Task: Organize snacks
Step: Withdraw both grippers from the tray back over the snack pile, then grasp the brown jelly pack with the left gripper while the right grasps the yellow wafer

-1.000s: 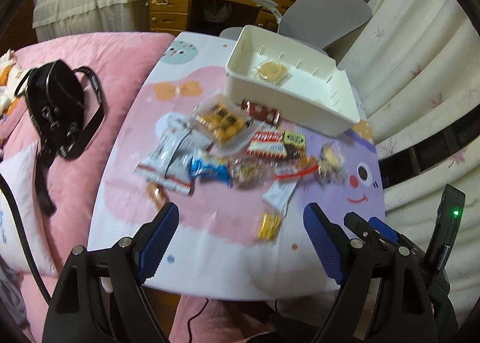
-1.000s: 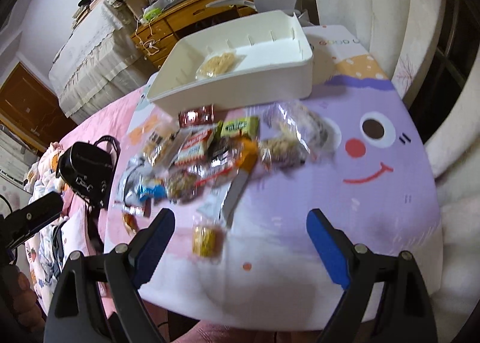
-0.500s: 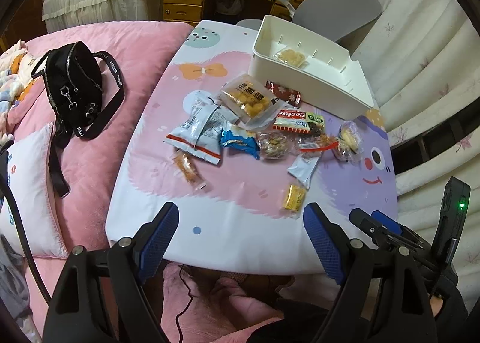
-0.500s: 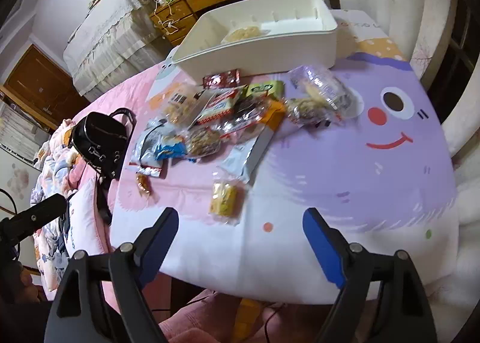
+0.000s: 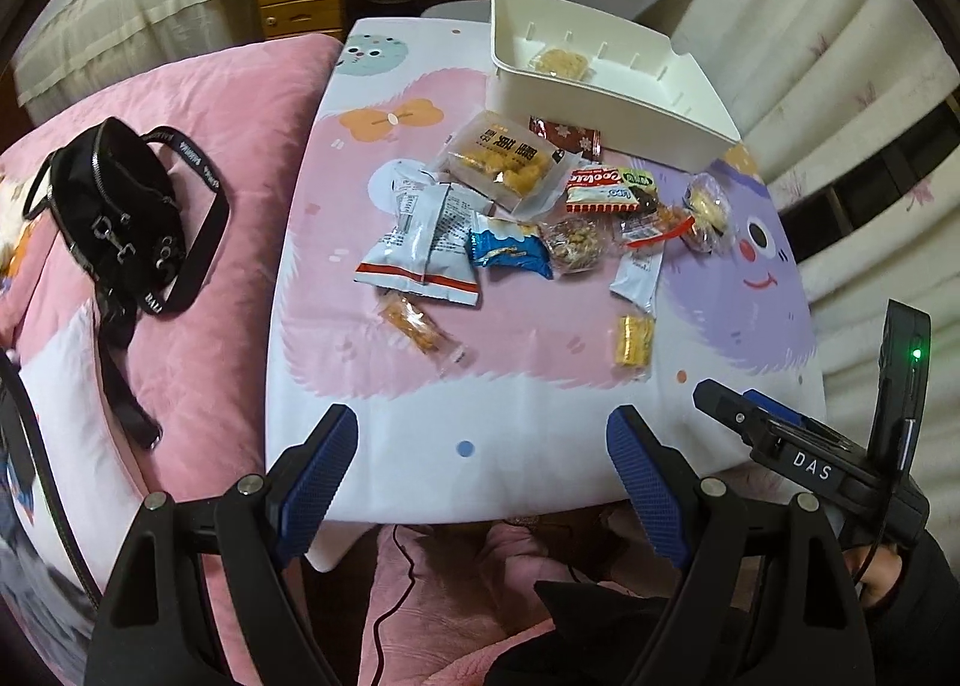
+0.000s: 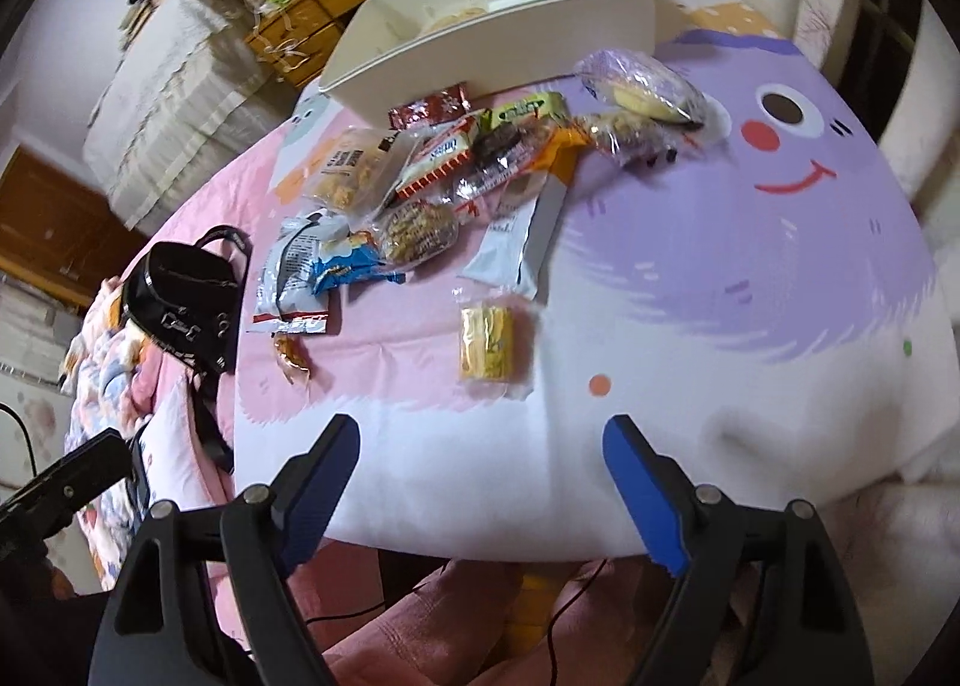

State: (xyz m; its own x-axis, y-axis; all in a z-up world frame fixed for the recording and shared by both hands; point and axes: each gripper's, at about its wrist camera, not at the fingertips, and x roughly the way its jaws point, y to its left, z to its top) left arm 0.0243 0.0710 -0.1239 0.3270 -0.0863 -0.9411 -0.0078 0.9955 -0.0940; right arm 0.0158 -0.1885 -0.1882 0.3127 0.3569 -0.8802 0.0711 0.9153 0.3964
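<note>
Left gripper point(image 5: 480, 467): spread wide, holding nothing, above near edge of table point(image 5: 420, 470).
Right gripper point(image 6: 480, 476): spread wide, holding nothing, above same near edge.
White bin point(image 5: 648, 104): far ahead of both grippers, at table's far side; one pale snack pack point(image 5: 561, 63) inside.
Snack pile: between grippers and bin, mid-table. Clear tray of golden pieces point(image 5: 501, 158); red wrapper point(image 5: 564, 134) touching bin's near wall; red-and-white cookie pack point(image 5: 606, 187); two white pouches point(image 5: 423, 239) overlapping; blue pack point(image 5: 510, 251); clear nut-cluster pack point(image 5: 573, 245).
Yellow pack point(image 6: 487, 341): apart from pile, ahead of right gripper, nearest of all.
Small orange pack point(image 5: 414, 326): apart, ahead-left of left gripper.
Black bag point(image 5: 120, 218): on pink bed, left of table.
</note>
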